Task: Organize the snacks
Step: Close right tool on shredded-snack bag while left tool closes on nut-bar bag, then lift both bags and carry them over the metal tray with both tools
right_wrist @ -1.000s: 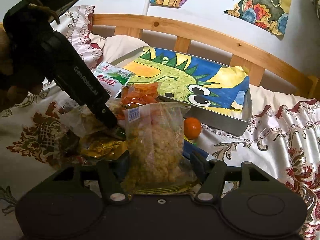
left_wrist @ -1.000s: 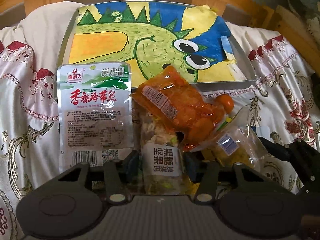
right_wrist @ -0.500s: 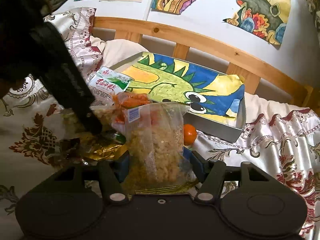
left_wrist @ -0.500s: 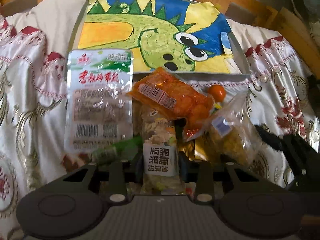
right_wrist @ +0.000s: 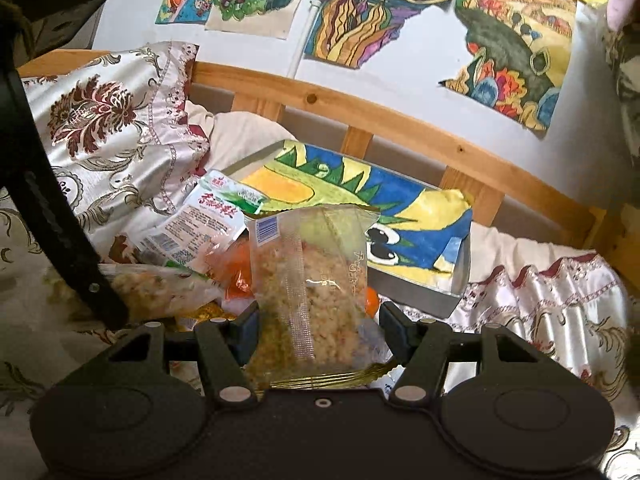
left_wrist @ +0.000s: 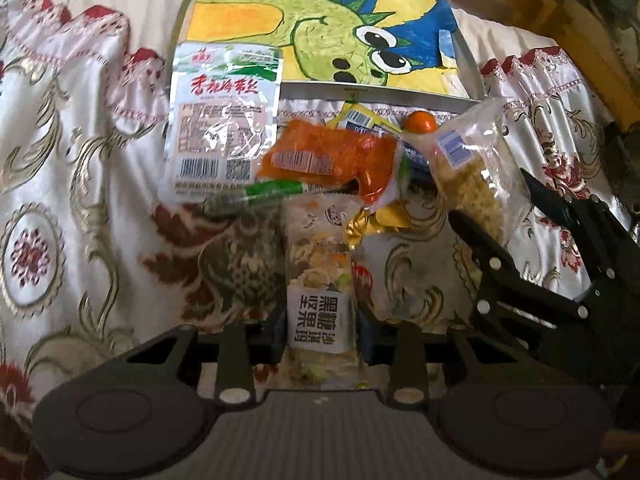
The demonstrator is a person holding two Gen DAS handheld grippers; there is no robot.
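Note:
My left gripper [left_wrist: 320, 336] is shut on a long clear nut bar packet [left_wrist: 320, 276] with a white label, held above the cloth. My right gripper [right_wrist: 318, 326] is shut on a clear bag of yellow puffed snack [right_wrist: 310, 280], held upright; the bag also shows in the left wrist view [left_wrist: 476, 172]. A white seaweed packet [left_wrist: 224, 120], an orange packet [left_wrist: 332, 160], a green tube [left_wrist: 260, 198] and a small orange fruit [left_wrist: 420, 122] lie on the cloth. A metal tray [left_wrist: 376, 90] lined with a dinosaur drawing sits behind them.
The patterned satin cloth [left_wrist: 80, 200] covers the bed. A wooden rail [right_wrist: 400, 116] runs behind the tray, with paintings on the wall [right_wrist: 400, 20] above. A gold wrapper [left_wrist: 380, 220] and a blue-yellow packet [left_wrist: 362, 118] lie in the pile.
My left gripper has closed on the nut bar packet and pulled it back and up away from the pile. My right gripper has lifted the puffed snack bag higher.

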